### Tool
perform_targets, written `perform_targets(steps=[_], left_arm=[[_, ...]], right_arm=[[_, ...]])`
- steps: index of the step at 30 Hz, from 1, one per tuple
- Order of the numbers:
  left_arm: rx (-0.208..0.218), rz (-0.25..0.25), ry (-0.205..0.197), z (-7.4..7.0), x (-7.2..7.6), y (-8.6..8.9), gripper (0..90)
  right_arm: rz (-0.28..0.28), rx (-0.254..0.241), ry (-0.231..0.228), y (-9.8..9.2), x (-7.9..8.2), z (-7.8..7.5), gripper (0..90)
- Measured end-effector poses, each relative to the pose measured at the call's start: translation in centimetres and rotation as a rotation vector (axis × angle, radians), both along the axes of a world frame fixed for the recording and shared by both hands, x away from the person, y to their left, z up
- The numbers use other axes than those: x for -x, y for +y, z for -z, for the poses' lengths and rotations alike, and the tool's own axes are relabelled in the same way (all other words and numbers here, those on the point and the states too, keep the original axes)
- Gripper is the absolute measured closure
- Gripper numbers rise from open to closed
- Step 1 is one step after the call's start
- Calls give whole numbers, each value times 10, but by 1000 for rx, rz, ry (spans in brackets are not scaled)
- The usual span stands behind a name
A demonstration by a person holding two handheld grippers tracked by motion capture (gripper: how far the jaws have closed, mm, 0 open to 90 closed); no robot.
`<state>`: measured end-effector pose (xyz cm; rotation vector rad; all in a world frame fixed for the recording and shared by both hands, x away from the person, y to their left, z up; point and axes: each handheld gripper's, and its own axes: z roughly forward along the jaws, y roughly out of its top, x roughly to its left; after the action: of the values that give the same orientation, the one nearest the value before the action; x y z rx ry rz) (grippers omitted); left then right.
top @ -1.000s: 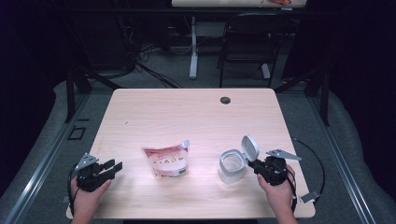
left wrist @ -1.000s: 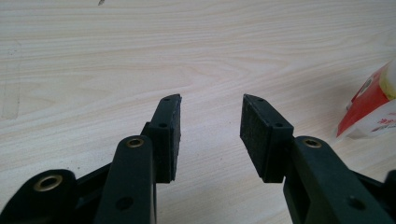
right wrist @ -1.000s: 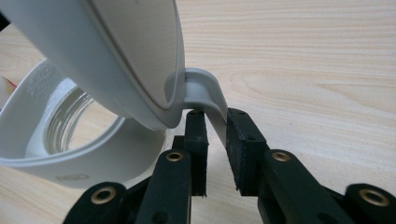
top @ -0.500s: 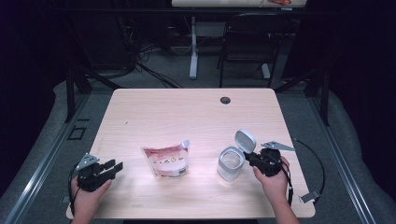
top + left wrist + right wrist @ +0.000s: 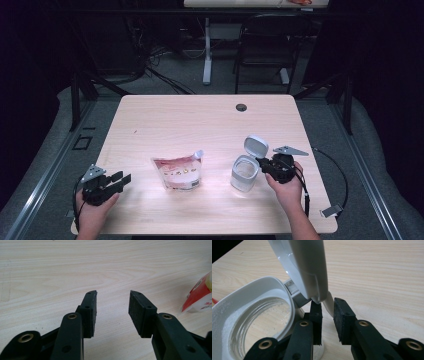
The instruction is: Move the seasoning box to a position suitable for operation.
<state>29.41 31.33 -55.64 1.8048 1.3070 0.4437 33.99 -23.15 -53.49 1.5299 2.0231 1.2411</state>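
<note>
- Right claw point(image 5: 264, 165) at right-near part of worktop point(image 5: 200, 120), at the hinged lid point(image 5: 255, 146) of the clear jar point(image 5: 244, 173); lid tipped up and open.
- Right gripper view: lid's small tab point(image 5: 328, 304) sits between the jaws, which are narrowly parted; cannot tell if the pads press it.
- Jar stands upright, mouth open, just left of right claw.
- Red-and-white pouch point(image 5: 179, 171) lies flat near the middle, left of jar, apart from it.
- Left claw point(image 5: 120, 180) spread, nothing between jaws, at near-left corner, well apart from pouch.

Dark room, chair point(image 5: 264, 47), grey floor point(image 5: 165, 85)
</note>
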Motion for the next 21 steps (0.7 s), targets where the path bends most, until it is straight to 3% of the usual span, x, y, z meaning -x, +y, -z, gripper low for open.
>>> perform_targets(steps=[4, 10, 11, 14, 15, 18, 21], left_arm=[[-5, 4, 2, 0, 1, 0, 584], [2, -4, -1, 1, 0, 1, 585], [4, -4, 0, 1, 0, 0, 585], [1, 0, -1, 0, 0, 0, 585], [0, -1, -1, 0, 0, 0, 585], [5, -2, -4, -1, 0, 1, 587], [2, 11, -3, -2, 1, 1, 609]], right_arm=[[-14, -20, 2, 3, -5, 2, 780], [-22, -3, -9, 4, -5, 1, 748], [-30, 24, -36, 1, -3, -1, 689], [-35, 13, -51, -4, 2, -3, 667], [-21, 34, -49, -9, 7, -5, 656], [-10, 48, -63, -14, 14, -6, 632], [-2, 58, -50, -20, 22, -8, 616]])
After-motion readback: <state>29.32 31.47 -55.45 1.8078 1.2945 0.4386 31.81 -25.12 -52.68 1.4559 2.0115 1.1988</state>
